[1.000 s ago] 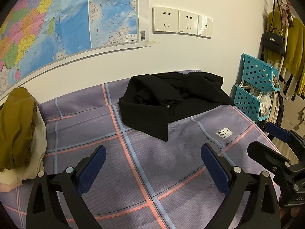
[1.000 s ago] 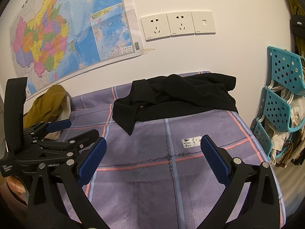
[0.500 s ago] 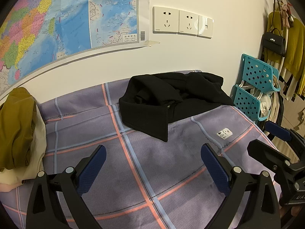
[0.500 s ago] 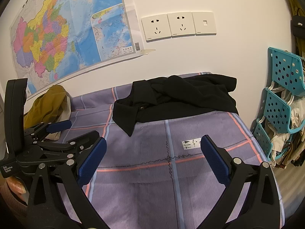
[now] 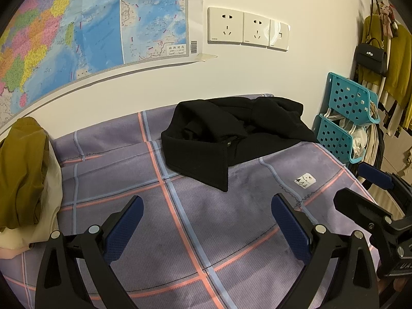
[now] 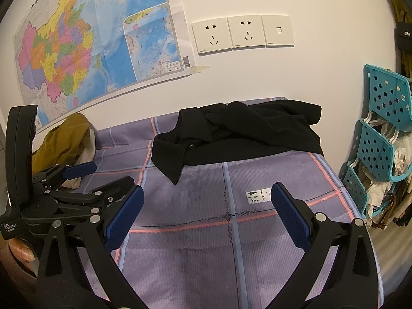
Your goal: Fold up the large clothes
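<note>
Hovering: two claws, left claw (image 5: 207,221), right claw (image 6: 207,209), agape; one black coat (image 5: 231,134), perhaps crumpled

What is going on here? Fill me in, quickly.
A person holds a two-finger gripper in each hand over a bed with a purple plaid cover. The left gripper and the right gripper are both open and hold nothing. The black coat to be folded lies crumpled at the far side of the bed against the wall, untouched. An olive and cream pile of clothes sits at the left edge. Folding has not started.
</note>
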Tool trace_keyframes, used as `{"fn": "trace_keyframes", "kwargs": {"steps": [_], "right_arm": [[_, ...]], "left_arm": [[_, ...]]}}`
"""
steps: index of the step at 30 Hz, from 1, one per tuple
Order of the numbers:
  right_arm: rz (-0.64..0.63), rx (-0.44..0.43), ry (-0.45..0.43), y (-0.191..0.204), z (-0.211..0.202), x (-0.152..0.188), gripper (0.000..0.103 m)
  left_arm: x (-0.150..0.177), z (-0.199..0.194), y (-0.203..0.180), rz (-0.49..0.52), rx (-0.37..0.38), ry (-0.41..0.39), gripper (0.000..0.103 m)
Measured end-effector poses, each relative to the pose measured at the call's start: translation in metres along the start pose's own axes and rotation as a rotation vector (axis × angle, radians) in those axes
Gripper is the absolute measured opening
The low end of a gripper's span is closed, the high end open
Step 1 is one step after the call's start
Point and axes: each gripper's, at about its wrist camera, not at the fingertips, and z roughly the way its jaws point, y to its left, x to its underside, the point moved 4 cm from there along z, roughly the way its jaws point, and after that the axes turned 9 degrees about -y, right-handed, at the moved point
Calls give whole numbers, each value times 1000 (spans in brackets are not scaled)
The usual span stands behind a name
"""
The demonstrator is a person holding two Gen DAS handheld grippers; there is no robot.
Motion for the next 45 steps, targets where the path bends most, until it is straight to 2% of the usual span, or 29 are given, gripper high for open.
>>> {"fn": "trace_keyframes", "kwargs": {"steps": [19,28,37,38,40,45], "right_arm": [[-9,2,5,-2,5,-2,97],[-68,-13,18,-9,23,-15,97],[-243,13,111,-29,116,-52,97],[-268,-5,132,-28,130,-55,97],[-318,14,153,-29,154,-61,97],[-373,-50,216,-26,209,-73,97]], "left_arm": [[1,7,-1,-1,-7,10,96],[-3,23,6,-6,-22,37,96],[-13,73,42,-20,-121,91,96],[-14,78,47,-28,-124,97,96],[-15,88,55,-39,-127,107,96],[-14,109,71,-64,-136,136,96]]}}
